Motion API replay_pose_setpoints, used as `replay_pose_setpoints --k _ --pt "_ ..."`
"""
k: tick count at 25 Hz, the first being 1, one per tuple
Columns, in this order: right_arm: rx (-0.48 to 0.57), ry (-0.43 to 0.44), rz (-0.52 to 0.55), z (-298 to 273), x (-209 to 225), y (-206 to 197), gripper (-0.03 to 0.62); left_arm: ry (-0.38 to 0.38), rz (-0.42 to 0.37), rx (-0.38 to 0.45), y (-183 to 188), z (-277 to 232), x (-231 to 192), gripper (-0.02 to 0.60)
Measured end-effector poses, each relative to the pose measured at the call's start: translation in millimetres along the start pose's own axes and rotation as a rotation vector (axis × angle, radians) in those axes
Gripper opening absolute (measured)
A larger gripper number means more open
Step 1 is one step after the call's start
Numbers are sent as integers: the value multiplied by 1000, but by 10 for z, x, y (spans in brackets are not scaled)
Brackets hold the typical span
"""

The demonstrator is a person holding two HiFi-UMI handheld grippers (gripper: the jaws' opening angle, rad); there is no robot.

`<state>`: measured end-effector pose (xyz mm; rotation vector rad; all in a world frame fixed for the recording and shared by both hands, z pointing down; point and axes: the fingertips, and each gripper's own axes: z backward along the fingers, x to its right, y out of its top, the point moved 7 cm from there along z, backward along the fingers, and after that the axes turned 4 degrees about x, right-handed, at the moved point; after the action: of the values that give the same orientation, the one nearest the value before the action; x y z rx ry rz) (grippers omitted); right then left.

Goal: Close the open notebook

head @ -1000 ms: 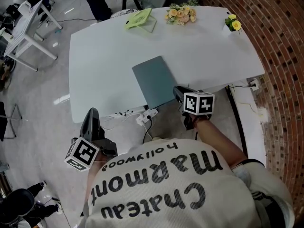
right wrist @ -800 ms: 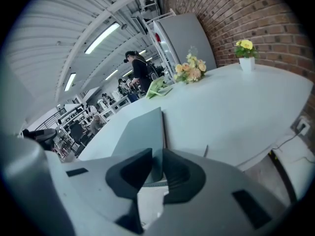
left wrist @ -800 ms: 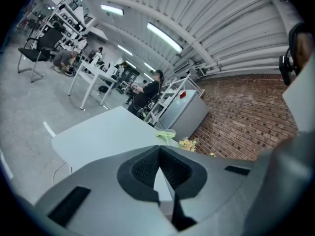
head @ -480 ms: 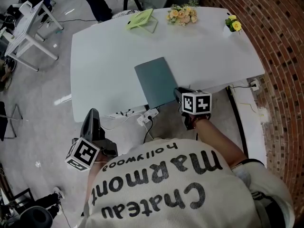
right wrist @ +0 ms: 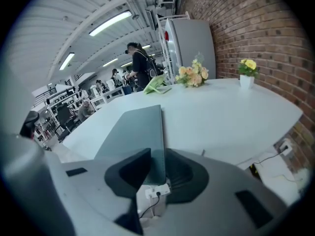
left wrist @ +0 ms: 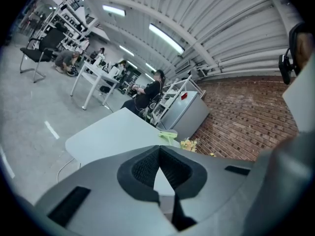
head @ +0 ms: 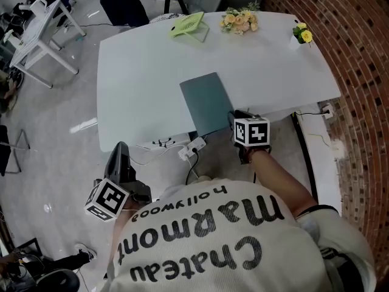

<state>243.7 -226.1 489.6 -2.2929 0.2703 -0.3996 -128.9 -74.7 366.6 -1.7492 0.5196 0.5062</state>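
Observation:
The teal notebook (head: 208,102) lies closed and flat on the white table (head: 146,72), reaching its near edge. My right gripper (head: 238,115) is at the notebook's near right corner. In the right gripper view the notebook (right wrist: 138,132) runs away from the jaws, its near end in the gap of the right gripper (right wrist: 157,168); the pads stand apart and do not press on it. My left gripper (head: 120,149) is held low at the left, off the table, above the floor. The tips of the left gripper (left wrist: 158,151) meet with nothing between them.
A green handheld fan (head: 188,24), a bunch of flowers (head: 241,20) and a small pot of yellow flowers (head: 302,34) stand along the far edge. A power strip (head: 193,146) hangs below the near edge. A brick wall (head: 358,72) closes the right side. A white desk (head: 36,23) stands far left.
The notebook has stayed flat and closed. My right gripper has kept its place at the near corner and rolled a little. The left gripper has shifted only slightly.

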Motion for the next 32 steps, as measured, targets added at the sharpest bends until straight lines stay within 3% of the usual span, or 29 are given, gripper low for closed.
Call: replay_pose_setpoints --k 8,17,22,26,32 --pt "-3 -91 -1 32 -42 -2 124 -22 -23 -15 283 172 -223 2" --pt "39 -200 -101 297 -224 -67 144 -64 -47 -63 556 434 -519 2" --pt "60 -246 -163 524 -546 -224 140 -94 -39 -85 677 587 -707 2" --pt "84 -220 -195 575 -991 -363 106 -119 -40 -101 721 678 -849 2" --pt "121 -98 -239 596 -1833 -514 70 -157 -44 -128 743 845 -1040 2"
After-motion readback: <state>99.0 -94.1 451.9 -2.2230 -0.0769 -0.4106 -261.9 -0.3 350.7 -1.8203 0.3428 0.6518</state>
